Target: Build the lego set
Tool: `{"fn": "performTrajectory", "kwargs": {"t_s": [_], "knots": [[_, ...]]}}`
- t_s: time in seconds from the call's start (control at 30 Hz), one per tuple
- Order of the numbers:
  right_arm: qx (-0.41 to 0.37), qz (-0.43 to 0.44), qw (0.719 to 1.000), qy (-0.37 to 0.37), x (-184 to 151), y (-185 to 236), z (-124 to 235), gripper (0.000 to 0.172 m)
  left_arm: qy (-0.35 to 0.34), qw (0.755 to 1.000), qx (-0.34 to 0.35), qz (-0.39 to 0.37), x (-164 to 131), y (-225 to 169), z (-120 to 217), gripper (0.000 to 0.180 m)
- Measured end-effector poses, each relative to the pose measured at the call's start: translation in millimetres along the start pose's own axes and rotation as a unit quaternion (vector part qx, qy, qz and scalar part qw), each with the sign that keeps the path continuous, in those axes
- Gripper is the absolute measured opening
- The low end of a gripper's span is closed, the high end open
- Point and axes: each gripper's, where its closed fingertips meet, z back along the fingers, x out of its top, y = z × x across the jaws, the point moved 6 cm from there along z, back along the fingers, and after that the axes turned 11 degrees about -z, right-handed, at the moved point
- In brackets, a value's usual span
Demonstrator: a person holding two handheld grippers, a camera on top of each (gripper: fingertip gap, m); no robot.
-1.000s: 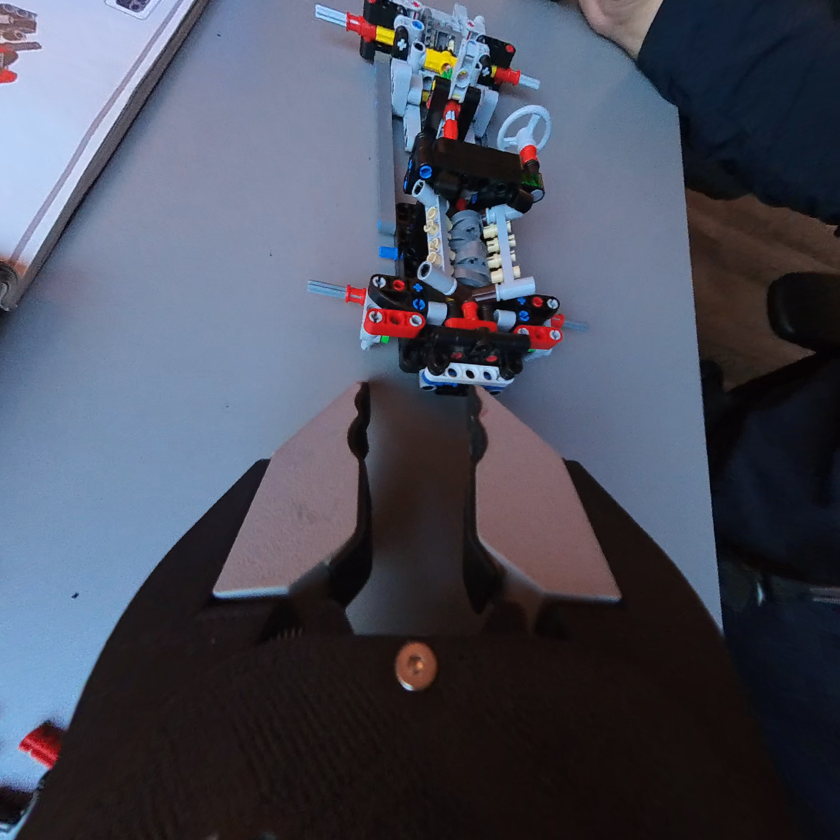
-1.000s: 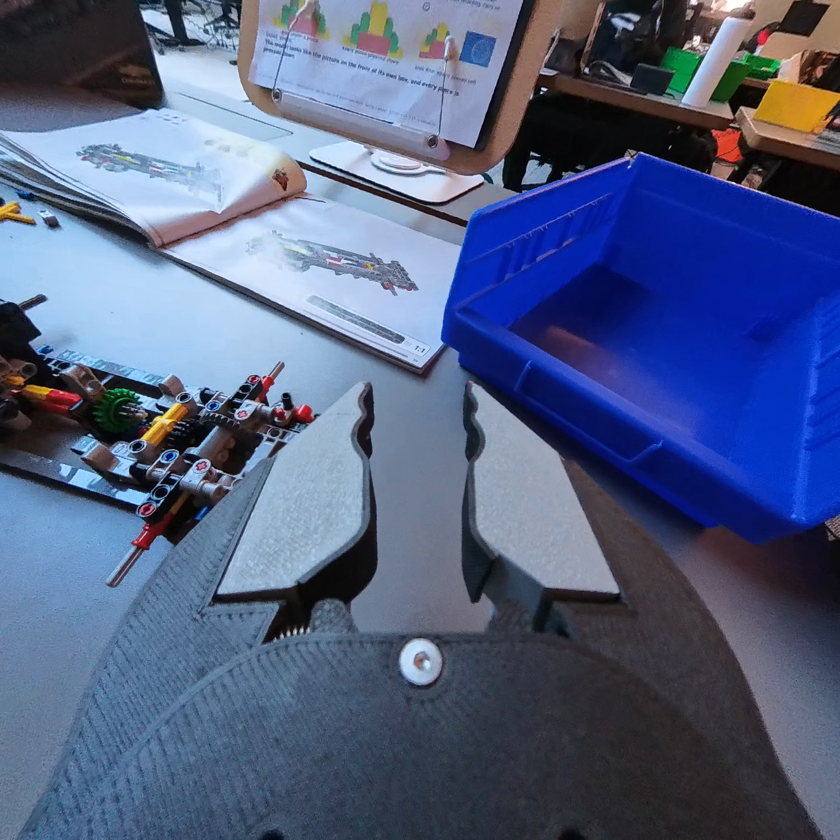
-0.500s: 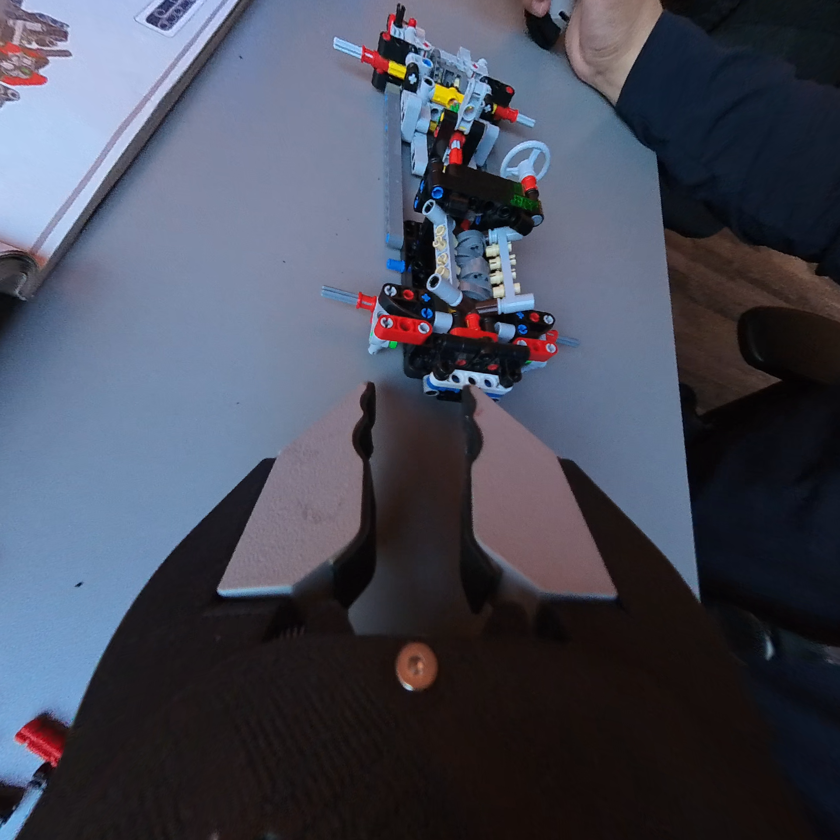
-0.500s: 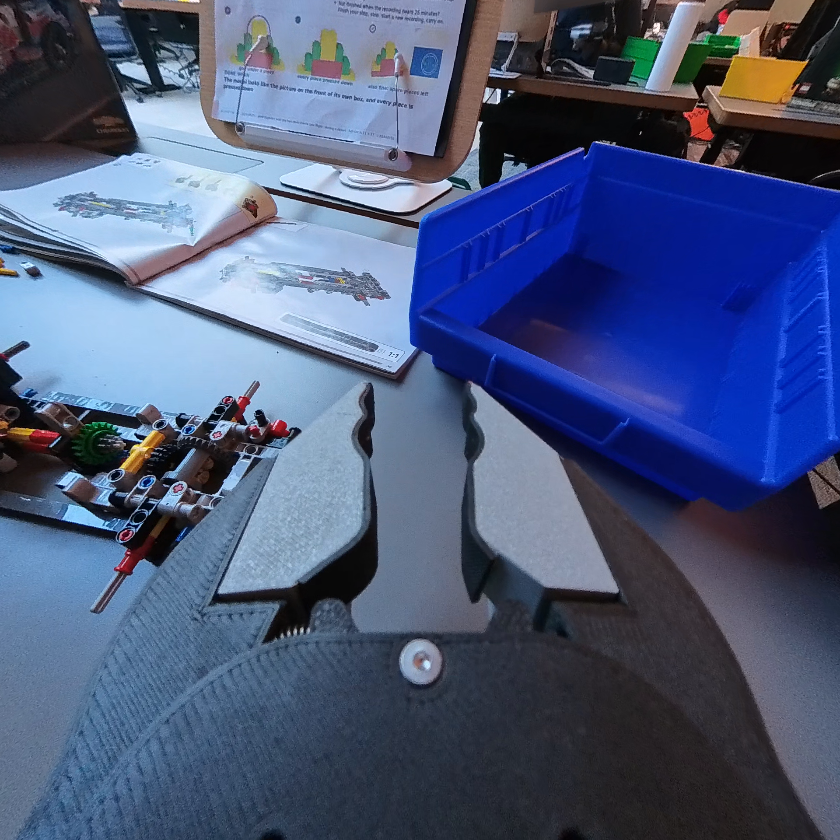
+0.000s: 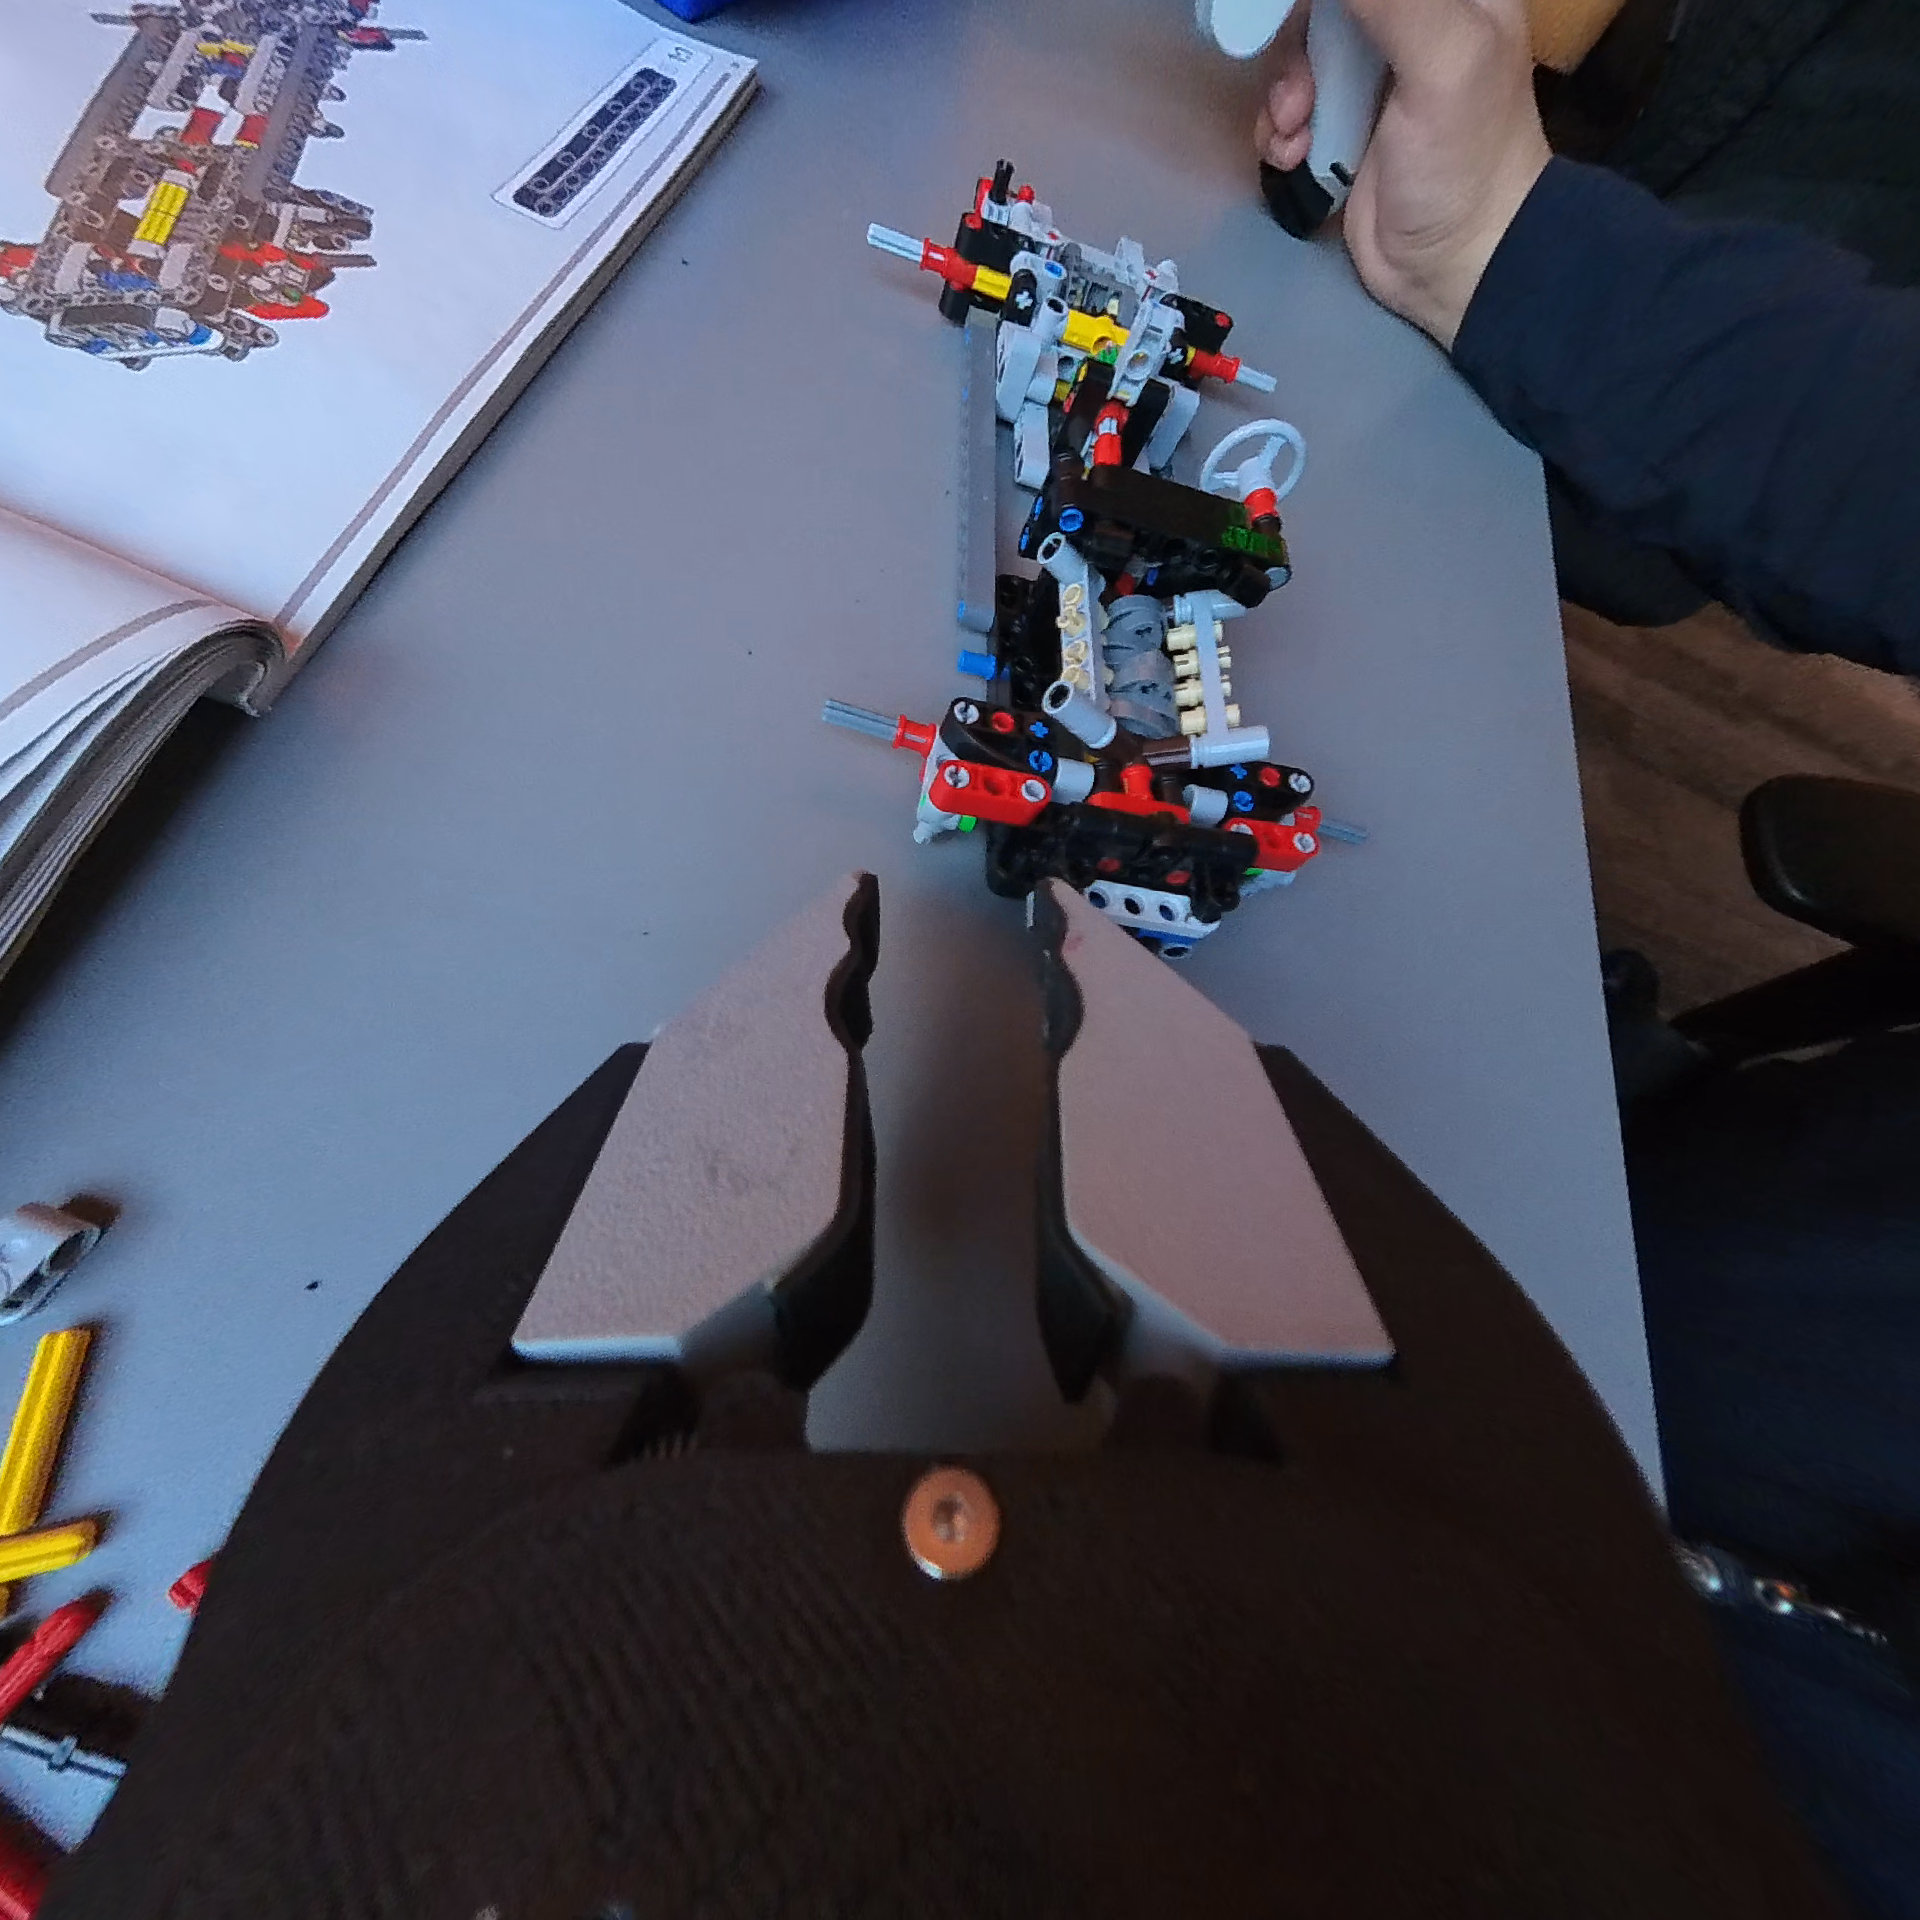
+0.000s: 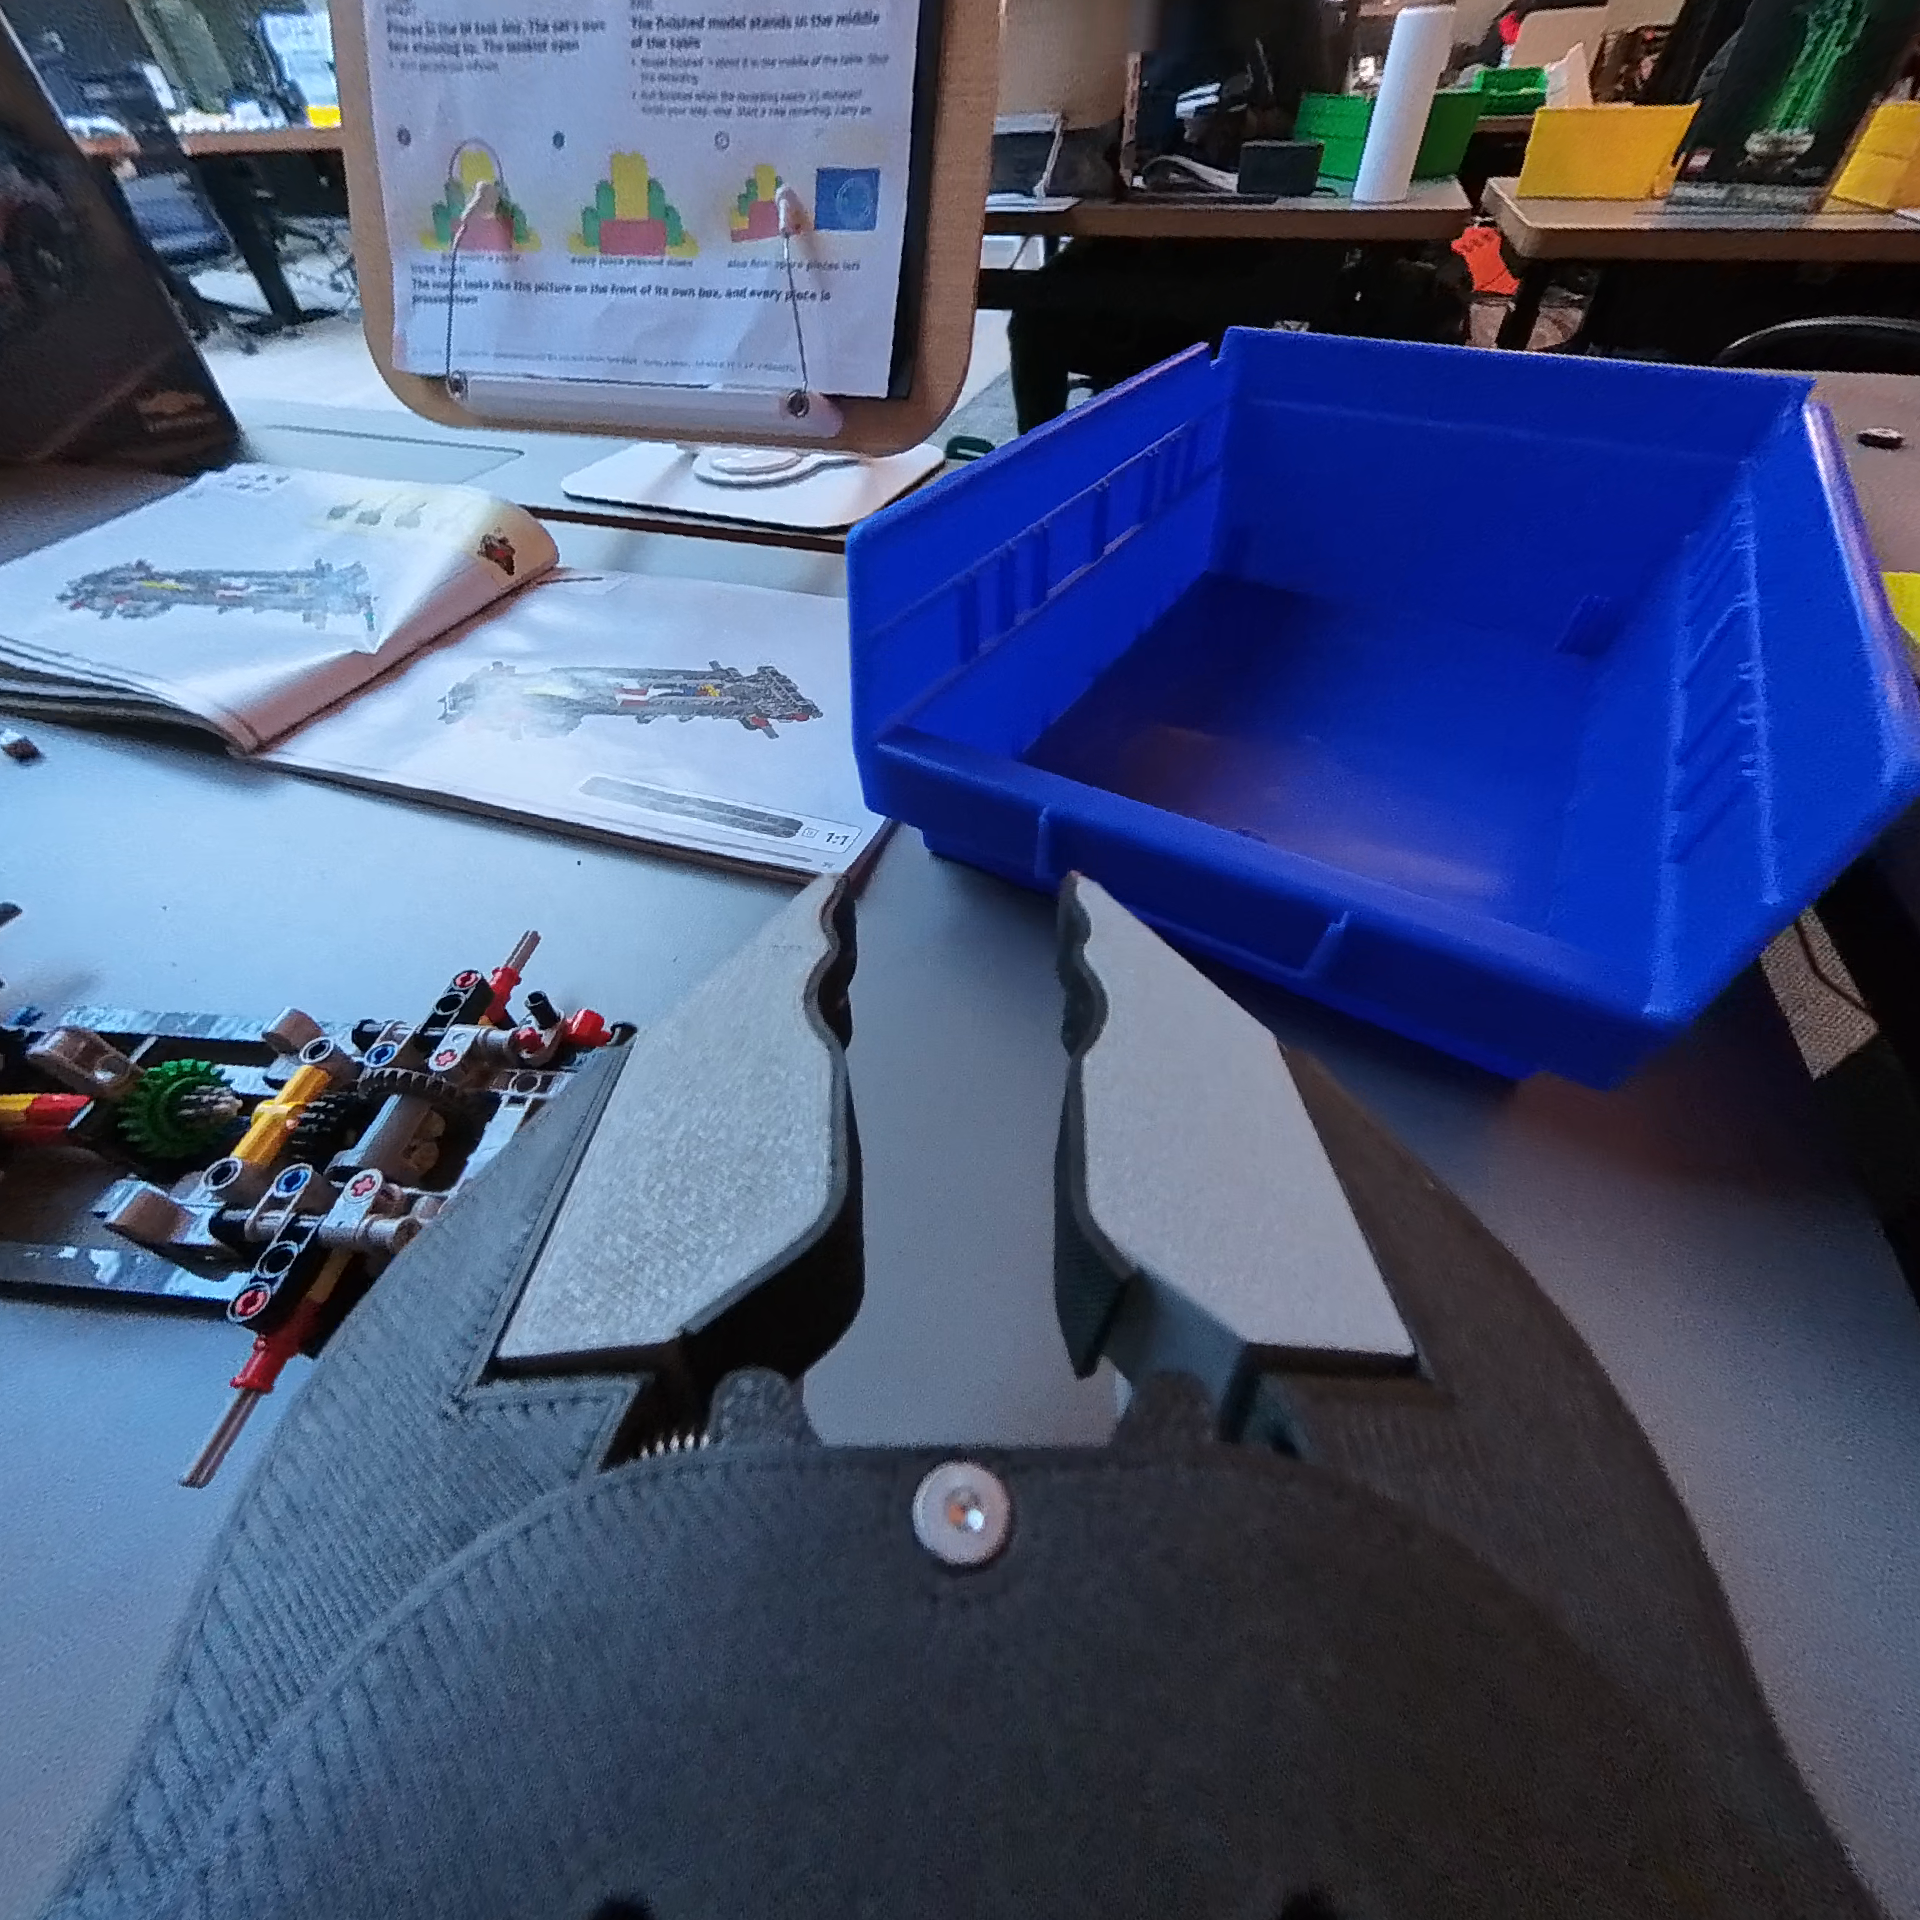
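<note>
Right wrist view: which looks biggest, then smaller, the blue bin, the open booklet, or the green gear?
1. blue bin, though it sits nearest the camera
2. open booklet
3. green gear, clearly the smallest

Grey table (image 5: 623, 727), wooden desks (image 6: 1247, 213) behind

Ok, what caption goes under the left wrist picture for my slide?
Open left gripper above the grey table, beside a half-built brick car chassis, with an open instruction booklet nearby.
</note>
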Motion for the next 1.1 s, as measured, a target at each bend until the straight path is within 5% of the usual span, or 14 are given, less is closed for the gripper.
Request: {"fn": "performTrajectory", "kwargs": {"t_s": [0.57, 0.9, 1.1], "knots": [[0.011, -0.002, 0.999, -0.044, 4.3, 6.4, 9.9, 0.036, 0.027, 1.000, -0.013, -0.006, -2.8, -5.5, -7.2, 0.024], [-0.001, 0.058, 0.997, -0.043, 0.0, 34.4, 8.6, 0.031, 0.048, 0.991, -0.129, 0.010, 20.9, -51.2, -62.9, 0.027], [-0.004, 0.019, 0.997, -0.070, 4.0, 29.6, 16.5, 0.031, 0.032, 0.995, -0.060, -0.067, 25.5, -59.8, -55.3, 0.024]]}}
